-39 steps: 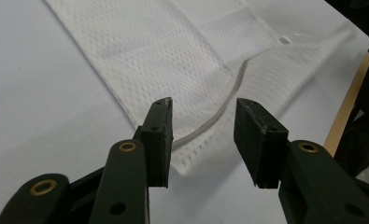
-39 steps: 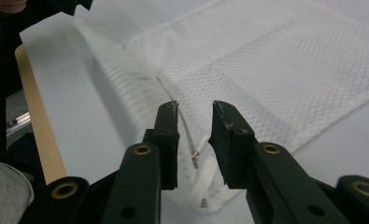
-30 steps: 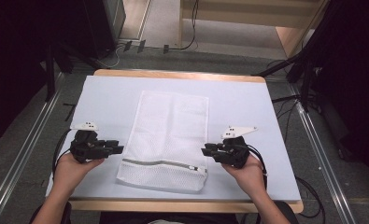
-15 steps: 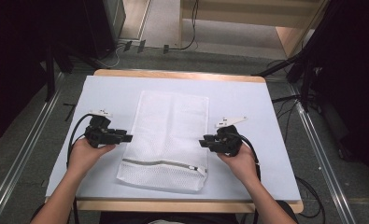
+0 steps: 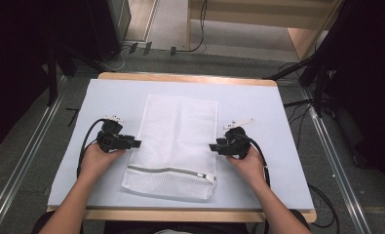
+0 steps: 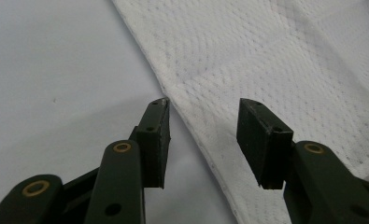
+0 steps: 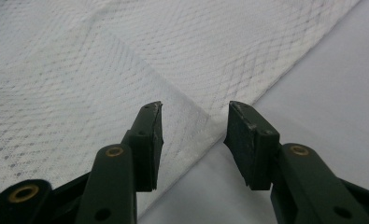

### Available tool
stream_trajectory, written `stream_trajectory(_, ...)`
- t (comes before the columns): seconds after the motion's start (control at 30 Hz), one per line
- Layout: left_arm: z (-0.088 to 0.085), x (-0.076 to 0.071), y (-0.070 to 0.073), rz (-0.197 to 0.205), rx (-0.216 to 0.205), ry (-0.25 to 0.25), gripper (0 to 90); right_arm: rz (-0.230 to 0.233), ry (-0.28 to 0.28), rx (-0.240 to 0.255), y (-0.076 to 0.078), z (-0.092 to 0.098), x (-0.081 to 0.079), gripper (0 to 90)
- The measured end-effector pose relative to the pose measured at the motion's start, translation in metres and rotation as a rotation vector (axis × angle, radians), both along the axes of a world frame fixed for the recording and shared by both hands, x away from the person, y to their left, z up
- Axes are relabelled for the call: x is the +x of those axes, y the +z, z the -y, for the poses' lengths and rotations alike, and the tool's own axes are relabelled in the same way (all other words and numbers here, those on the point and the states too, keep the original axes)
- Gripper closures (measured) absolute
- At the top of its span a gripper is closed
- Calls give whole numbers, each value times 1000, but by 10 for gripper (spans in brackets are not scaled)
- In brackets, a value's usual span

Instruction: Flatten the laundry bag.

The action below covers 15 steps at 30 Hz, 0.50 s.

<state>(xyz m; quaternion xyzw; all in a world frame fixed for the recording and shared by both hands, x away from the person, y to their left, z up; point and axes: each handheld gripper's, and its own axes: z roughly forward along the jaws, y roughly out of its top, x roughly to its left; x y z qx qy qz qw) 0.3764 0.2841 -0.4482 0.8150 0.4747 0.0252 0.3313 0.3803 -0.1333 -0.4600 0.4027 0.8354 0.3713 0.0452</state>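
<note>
A white mesh laundry bag lies flat on the pale table mat, its zipper shut across the near end. My left gripper points inward at the bag's left edge, open, its jaws astride that hem. In the left gripper view the hem of the bag runs between the tips of the left gripper. My right gripper points at the bag's right edge; its jaws have just been opening. In the right gripper view the bag has its edge between the pads of the right gripper, not pinched.
The mat covers a wooden table. Black cables trail from both grippers across the mat. Metal floor rails run along both sides, and dark equipment stands at the far left and right.
Both hands moved away from the person and inward, down to the bag's side edges. The right gripper's jaws opened wider; the left's widened slightly.
</note>
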Motion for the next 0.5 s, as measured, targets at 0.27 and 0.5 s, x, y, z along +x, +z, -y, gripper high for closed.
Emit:
stream_trajectory(0.27,4,-2,-1,39,21,-16,536,8,-30,-58,-5,-1,1,544)
stream_trajectory(0.5,8,-4,-2,32,19,-13,605,58,-28,-95,-8,-12,0,580)
